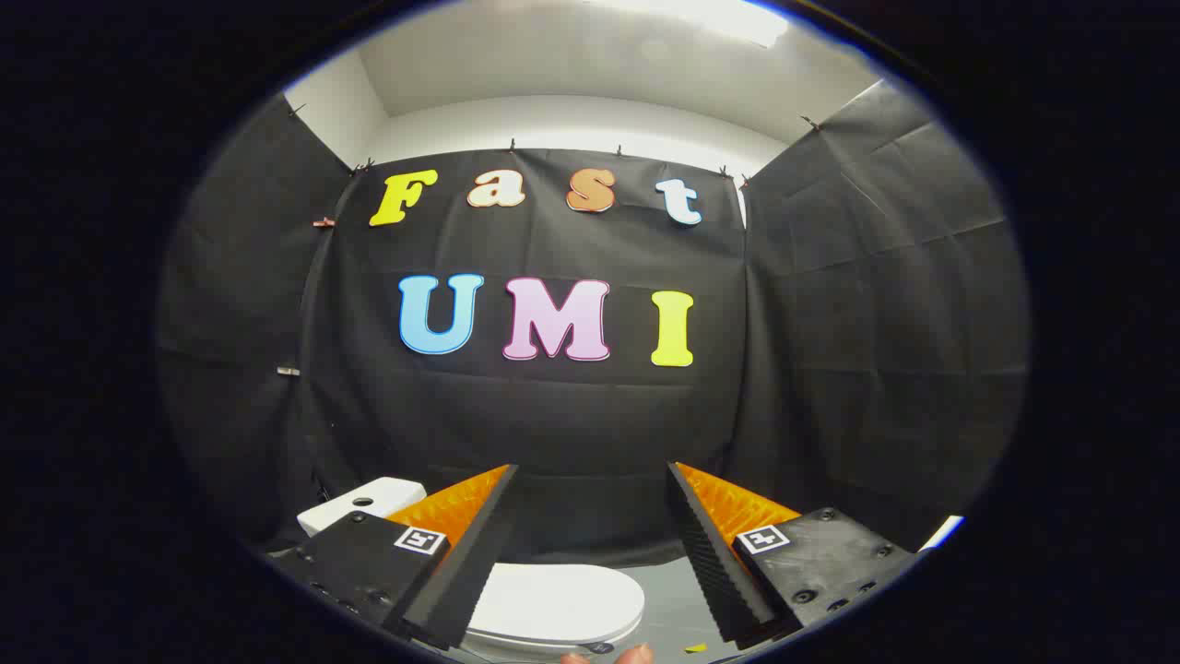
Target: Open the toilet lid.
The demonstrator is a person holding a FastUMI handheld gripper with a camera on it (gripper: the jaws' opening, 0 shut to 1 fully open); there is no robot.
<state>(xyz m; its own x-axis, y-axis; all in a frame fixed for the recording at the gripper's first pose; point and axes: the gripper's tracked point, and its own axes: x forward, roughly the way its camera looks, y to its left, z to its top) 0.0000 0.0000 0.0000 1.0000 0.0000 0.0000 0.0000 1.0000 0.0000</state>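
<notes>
A white toilet sits low ahead of me, its lid [553, 601] lying flat and closed. Its white cistern [359, 503] with a button on top stands behind my left finger [466, 563]. My gripper [590, 475] hangs above the lid, open wide, with nothing between the fingers. The lid lies below and between the two fingers, partly hidden by the left one. A person's fingertips [613, 656] show just under the lid's near edge.
Black cloth walls [572, 415] close the booth on three sides, with a white wall and ceiling above them. A grey floor [673, 609] runs to the right of the toilet, with a small yellow scrap [696, 648] on it.
</notes>
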